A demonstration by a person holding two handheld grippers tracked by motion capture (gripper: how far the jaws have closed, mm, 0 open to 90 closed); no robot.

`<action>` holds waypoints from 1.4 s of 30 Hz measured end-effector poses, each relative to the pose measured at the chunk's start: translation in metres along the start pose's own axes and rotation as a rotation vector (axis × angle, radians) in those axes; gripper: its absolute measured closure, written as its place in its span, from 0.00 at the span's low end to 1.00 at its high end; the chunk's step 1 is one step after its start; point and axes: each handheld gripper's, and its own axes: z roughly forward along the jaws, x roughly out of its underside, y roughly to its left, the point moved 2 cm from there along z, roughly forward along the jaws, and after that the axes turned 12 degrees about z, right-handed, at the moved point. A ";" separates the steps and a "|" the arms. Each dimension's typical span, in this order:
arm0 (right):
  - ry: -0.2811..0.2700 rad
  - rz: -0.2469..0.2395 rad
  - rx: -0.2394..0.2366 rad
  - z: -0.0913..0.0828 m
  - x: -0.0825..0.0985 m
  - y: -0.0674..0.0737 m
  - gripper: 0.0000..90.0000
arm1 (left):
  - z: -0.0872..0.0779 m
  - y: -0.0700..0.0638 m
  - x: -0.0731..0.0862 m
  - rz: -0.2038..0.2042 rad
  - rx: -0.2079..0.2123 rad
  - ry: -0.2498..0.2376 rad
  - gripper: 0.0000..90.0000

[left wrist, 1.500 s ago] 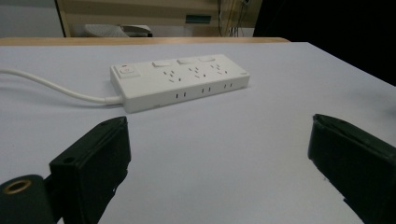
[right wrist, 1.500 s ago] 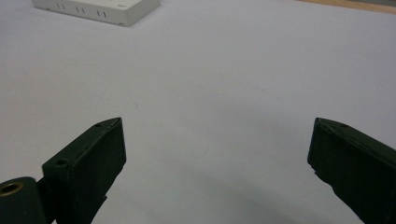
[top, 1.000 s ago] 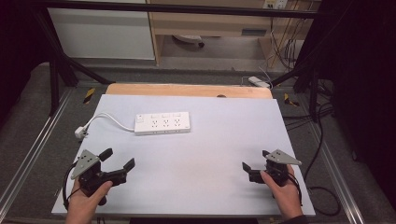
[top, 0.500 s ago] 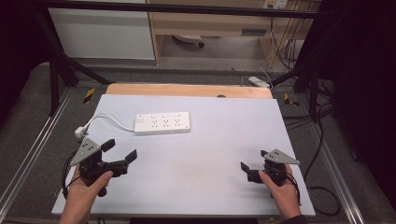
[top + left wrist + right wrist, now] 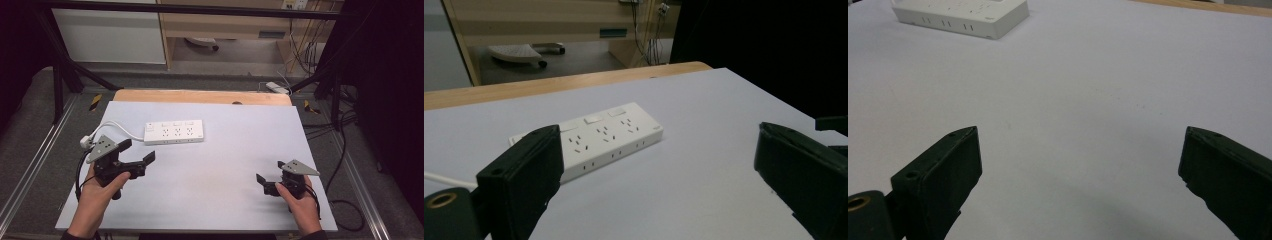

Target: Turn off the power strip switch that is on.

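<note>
White six-outlet power strip (image 5: pixel 174 132) flat on pale grey tabletop (image 5: pixel 235 150), far-left area, white cord trailing left. Left gripper (image 5: pixel 136 157) near strip, jaws wide apart, empty. Right gripper (image 5: pixel 270 173) well apart at near right, jaws wide apart, empty.

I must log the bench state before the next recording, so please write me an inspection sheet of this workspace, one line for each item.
Surface: pale table with a wooden strip along the far edge.
Job's things: white power strip lying flat, far left; three switches on top, nothing plugged in.
Clutter: nothing seen.
Grippers: left gripper open, above the table near the strip, holding nothing; right gripper open, near right, holding nothing.
Cables: white cord runs from the strip to the left table edge; black cables on the floor at right.
Surroundings: grey floor, black frame, cabinets behind.
</note>
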 end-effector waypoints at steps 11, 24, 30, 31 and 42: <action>-0.001 -0.006 -0.011 0.000 -0.001 0.002 0.04 | 0.021 -0.007 -0.019 0.042 0.022 -0.012 0.06; 0.001 -0.004 -0.017 0.001 -0.001 0.005 0.04 | 0.044 -0.007 -0.033 0.055 0.036 -0.013 0.07; 0.002 -0.007 -0.020 0.002 -0.001 0.006 0.04 | 0.055 -0.003 -0.041 0.046 0.045 -0.006 0.07; 0.003 -0.004 -0.020 0.002 -0.001 0.006 0.04 | 0.057 -0.003 -0.043 0.044 0.046 -0.005 0.07; 0.001 -0.004 -0.028 0.002 -0.002 0.008 0.04 | 0.089 0.005 -0.058 0.030 0.046 0.007 0.09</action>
